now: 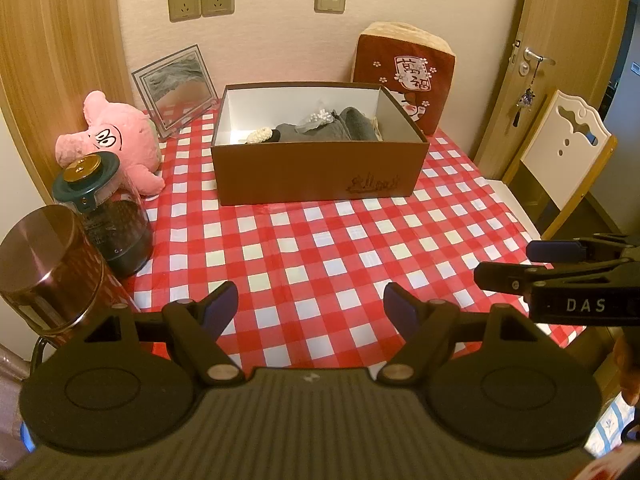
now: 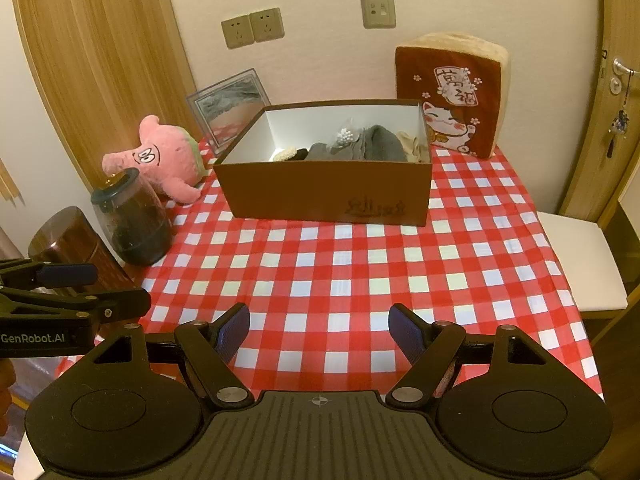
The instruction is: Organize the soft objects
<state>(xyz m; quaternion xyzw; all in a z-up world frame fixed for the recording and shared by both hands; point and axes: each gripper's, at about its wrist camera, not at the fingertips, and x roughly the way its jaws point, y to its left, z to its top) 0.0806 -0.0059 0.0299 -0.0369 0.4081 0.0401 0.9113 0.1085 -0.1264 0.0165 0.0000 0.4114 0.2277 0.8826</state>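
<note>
A brown open box (image 1: 316, 172) (image 2: 328, 192) stands at the back middle of the red-checked table. Inside lie grey cloth (image 1: 332, 130) (image 2: 360, 146), a cream and black scrunchie (image 1: 262, 135) (image 2: 286, 154) and a small clear packet. A pink plush pig (image 1: 116, 140) (image 2: 164, 158) lies left of the box. My left gripper (image 1: 310, 308) is open and empty above the table's front. My right gripper (image 2: 320, 330) is open and empty beside it. Each shows at the edge of the other's view.
A red lucky-cat cushion (image 1: 404, 76) (image 2: 452, 96) leans on the wall right of the box. A picture frame (image 1: 176, 88) stands at the back left. A glass jar (image 1: 108, 208) and a brown tin (image 1: 44, 264) stand at the left edge. A white chair (image 2: 580, 260) is to the right.
</note>
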